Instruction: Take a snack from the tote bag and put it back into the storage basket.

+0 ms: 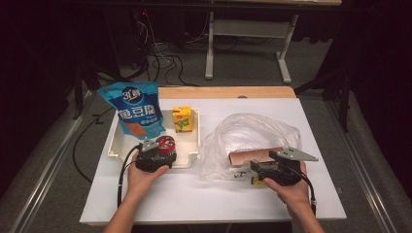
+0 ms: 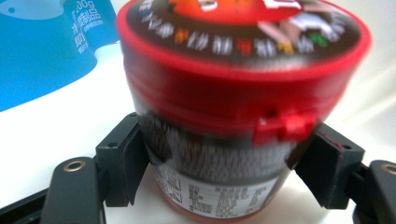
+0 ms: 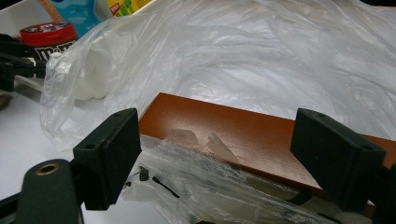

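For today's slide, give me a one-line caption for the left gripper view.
Left gripper closed around a red-lidded candy jar, with a blue snack bag behind it.

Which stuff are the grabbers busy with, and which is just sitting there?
Busy with: red-lidded candy tub in the left gripper; brown box and clear plastic bag at the right gripper.

Just sitting: blue snack pouch, yellow drink carton, white tray.
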A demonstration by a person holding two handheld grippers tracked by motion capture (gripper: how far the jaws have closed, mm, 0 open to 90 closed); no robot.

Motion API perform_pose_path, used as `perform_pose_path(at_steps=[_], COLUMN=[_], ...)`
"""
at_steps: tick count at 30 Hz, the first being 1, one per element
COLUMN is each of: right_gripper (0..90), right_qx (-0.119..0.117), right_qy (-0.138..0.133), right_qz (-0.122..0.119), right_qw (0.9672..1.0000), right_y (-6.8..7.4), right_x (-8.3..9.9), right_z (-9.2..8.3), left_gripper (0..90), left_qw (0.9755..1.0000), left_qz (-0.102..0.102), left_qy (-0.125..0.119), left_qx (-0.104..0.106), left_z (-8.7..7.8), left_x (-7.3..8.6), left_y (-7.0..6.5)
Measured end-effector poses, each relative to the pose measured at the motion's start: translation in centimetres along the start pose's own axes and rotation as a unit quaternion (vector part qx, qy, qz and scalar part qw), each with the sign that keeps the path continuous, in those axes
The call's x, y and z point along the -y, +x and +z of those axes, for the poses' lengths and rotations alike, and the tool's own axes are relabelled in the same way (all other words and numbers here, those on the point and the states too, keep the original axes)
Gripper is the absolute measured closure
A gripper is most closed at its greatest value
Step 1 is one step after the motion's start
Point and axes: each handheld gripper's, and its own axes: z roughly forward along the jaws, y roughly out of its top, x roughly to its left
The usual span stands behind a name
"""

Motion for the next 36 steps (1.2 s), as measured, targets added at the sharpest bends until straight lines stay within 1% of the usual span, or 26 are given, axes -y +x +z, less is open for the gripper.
perform_pose_path(at_steps=[3,5,8,9,10,12,14,17,20,21,22,23,24,25,26,27,29,30,31,32,33,34,35,36], right_gripper=[16.3,16.3,16.3,16.4,16.3,16.3,16.3,16.2,16.0,15.9,15.8,15.8,15.8,15.8,15.8,15.8,15.8,15.8,15.8,15.8,15.8,15.9,15.9,15.9], right_qx=[0.000,0.001,0.000,0.000,0.000,-0.003,-0.004,-0.004,-0.005,-0.006,-0.006,-0.006,-0.006,-0.005,-0.005,-0.005,-0.006,-0.006,-0.007,-0.007,-0.007,-0.007,-0.008,-0.007], right_qy=[0.002,0.003,0.004,0.004,0.003,0.002,0.001,-0.002,-0.004,-0.004,-0.005,-0.004,-0.004,-0.004,-0.004,-0.005,-0.005,-0.005,-0.006,-0.005,-0.004,-0.005,-0.005,-0.005], right_qz=[0.002,0.004,0.003,0.003,0.002,0.002,0.000,-0.002,0.000,-0.002,-0.005,-0.004,-0.002,-0.003,0.000,0.000,0.001,0.001,0.001,0.000,0.000,0.000,-0.001,-0.001], right_qw=[1.0000,1.0000,1.0000,1.0000,1.0000,1.0000,1.0000,1.0000,1.0000,1.0000,1.0000,1.0000,1.0000,1.0000,1.0000,1.0000,1.0000,1.0000,1.0000,1.0000,1.0000,1.0000,1.0000,1.0000], right_y=[0.0,-0.1,-0.1,-0.1,-0.1,0.0,0.0,0.1,0.0,0.0,-0.1,-0.1,-0.2,-0.3,-0.4,-0.5,-0.5,-0.5,-0.4,-0.4,-0.4,-0.4,-0.4,-0.4], right_x=[0.1,0.1,0.2,0.2,0.3,0.2,0.2,0.2,0.1,0.1,0.2,0.2,0.3,0.3,0.3,0.3,0.3,0.3,0.3,0.3,0.2,0.2,0.3,0.3], right_z=[0.0,0.1,0.1,0.1,0.2,0.2,0.2,0.2,0.0,-0.1,-0.2,-0.2,-0.3,-0.3,-0.3,-0.3,-0.3,-0.2,-0.2,-0.2,-0.2,-0.3,-0.3,-0.3], left_gripper=[26.1,26.0,25.8,25.3,23.9,22.7,19.5,15.6,15.5,15.5,16.3,15.8,17.1,21.0,27.6,33.3,55.4,64.7,72.3,78.4,83.5,86.2,89.4,90.0], left_qw=[1.0000,1.0000,0.9997,0.9997,0.9997,0.9997,0.9997,0.9996,0.9994,0.9992,0.9988,0.9985,0.9980,0.9974,0.9967,0.9963,0.9957,0.9956,0.9960,0.9967,0.9968,0.9969,0.9974,0.9978], left_qz=[0.001,0.008,0.017,0.017,0.019,0.012,0.001,-0.004,-0.012,-0.017,-0.021,-0.021,-0.025,-0.029,-0.036,-0.041,-0.050,-0.053,-0.051,-0.046,-0.045,-0.045,-0.045,-0.045], left_qy=[-0.002,-0.001,-0.001,-0.009,-0.012,-0.020,-0.024,-0.026,-0.033,-0.034,-0.033,-0.031,-0.039,-0.050,-0.061,-0.066,-0.071,-0.074,-0.073,-0.067,-0.065,-0.062,-0.055,-0.048], left_qx=[-0.002,-0.005,-0.015,-0.011,-0.007,-0.003,0.005,0.009,-0.003,-0.014,-0.030,-0.040,-0.043,-0.042,-0.041,-0.039,-0.033,-0.023,-0.009,-0.004,0.008,0.016,0.011,0.006], left_z=[0.1,0.1,0.1,0.0,-0.2,-0.3,-0.5,-1.1,-2.1,-2.6,-3.1,-3.6,-4.2,-4.8,-5.4,-5.8,-6.4,-6.5,-6.5,-6.4,-6.2,-6.0,-5.6,-5.3], left_x=[0.1,0.1,0.2,0.2,0.3,0.4,0.4,0.3,0.1,0.0,0.0,0.0,0.2,0.4,0.6,0.7,0.9,1.0,1.1,1.1,1.1,1.1,1.1,1.1], left_y=[0.0,-0.1,-0.3,-0.3,-0.3,-0.3,-0.2,-0.5,-0.7,-0.8,-0.9,-0.9,-1.0,-1.2,-1.4,-1.7,-2.2,-2.5,-2.7,-3.0,-3.1,-3.3,-3.4,-3.4])
